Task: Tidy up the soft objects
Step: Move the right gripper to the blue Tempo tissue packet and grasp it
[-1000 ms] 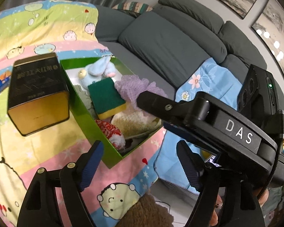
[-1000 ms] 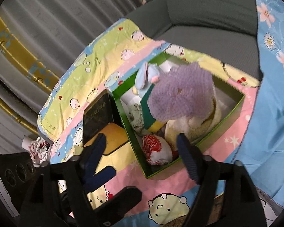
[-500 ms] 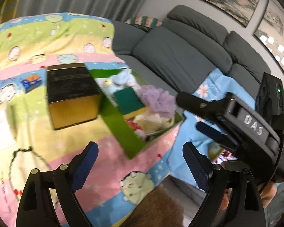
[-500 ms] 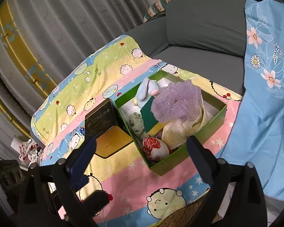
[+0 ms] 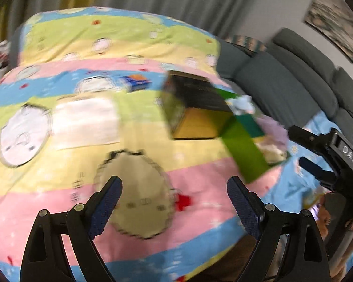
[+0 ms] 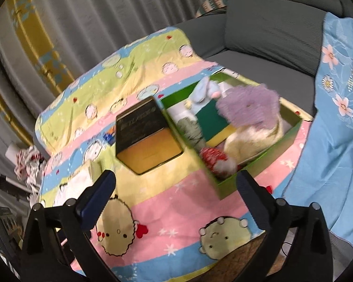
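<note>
Both tools were empty. Left gripper (image 5: 174,197) had its jaws spread wide, nothing between them, hanging over the near edge of the cartoon-print blanket (image 5: 134,54). Right gripper (image 6: 176,192) was likewise spread and empty, over the blanket's near edge, just in front of the green box (image 6: 291,131).

Soft items sat in the green box, toward the blanket's right edge: lilac mesh pouf (image 6: 249,104) on top, green-and-yellow sponge (image 6: 211,121) under its left side, pale blue plush (image 6: 203,92) at the far-left corner, cream fluffy cloth (image 6: 251,138) on the right, red-and-white knitted ball (image 6: 215,158) at the near corner, a grey-green bit (image 6: 191,130) against the left wall. The black-and-gold tin (image 6: 144,136) stood just beside the box's left wall, touching or nearly so.

A white folded cloth (image 5: 84,122) lay flat on the blanket, left of the tin, well apart from the box. It was motion-blurred in the left view; I couldn't tell the material. A small blue-orange item (image 5: 137,83) sat beyond it, too blurred to identify.

My read: between picks, box mostly loaded. The white cloth looked like the likely remaining item, left gripper better placed. The next move would need the jaws lowered around an edge or fold and closed on it, since a flat cloth gives little to bite. Then carry it over the tin without clipping it.
</note>
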The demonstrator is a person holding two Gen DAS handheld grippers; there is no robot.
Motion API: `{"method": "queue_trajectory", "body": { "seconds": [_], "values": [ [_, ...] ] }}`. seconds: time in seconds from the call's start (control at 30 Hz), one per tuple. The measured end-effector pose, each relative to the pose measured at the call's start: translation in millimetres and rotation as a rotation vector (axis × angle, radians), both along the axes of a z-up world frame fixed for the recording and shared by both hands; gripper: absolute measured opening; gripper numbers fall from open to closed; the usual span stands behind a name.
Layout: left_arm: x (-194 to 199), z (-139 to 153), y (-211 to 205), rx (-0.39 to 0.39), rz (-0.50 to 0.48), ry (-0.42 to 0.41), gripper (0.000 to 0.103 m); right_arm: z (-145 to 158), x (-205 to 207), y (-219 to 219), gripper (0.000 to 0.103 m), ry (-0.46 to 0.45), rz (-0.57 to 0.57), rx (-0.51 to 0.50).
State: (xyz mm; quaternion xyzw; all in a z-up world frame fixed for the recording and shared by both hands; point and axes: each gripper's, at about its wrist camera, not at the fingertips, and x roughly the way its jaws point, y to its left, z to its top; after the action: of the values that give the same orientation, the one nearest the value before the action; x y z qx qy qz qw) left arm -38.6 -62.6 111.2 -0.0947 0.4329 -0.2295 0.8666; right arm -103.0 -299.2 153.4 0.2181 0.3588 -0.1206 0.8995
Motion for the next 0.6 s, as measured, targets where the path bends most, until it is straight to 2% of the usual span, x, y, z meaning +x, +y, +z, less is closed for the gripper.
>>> {"method": "queue_trajectory", "body": {
  "seconds": [0.2, 0.27, 0.37, 0.43, 0.6],
  "values": [
    [7.0, -16.6, 53.1, 0.019, 0.138, 0.034, 0.091, 10.6, 42.8, 48.8, 0.102, 0.013, 0.153, -0.040],
    [7.6, -20.5, 68.5, 0.021, 0.176, 0.042, 0.091, 19.7, 67.6, 68.2, 0.102, 0.019, 0.236, -0.056],
    [8.8, -26.4, 90.7, 0.006, 0.214, 0.048, 0.091, 34.0, 115.1, 101.0, 0.102, 0.044, 0.375, -0.136],
    [11.6, -31.0, 102.2, -0.003, 0.235, 0.058, 0.091, 34.8, 156.1, 124.2, 0.102, 0.096, 0.486, -0.212],
    [22.0, -42.5, 114.7, -0.005, 0.257, 0.086, 0.091, -0.4, 257.1, 161.2, 0.101, 0.315, 0.578, -0.315]
  ]
}}
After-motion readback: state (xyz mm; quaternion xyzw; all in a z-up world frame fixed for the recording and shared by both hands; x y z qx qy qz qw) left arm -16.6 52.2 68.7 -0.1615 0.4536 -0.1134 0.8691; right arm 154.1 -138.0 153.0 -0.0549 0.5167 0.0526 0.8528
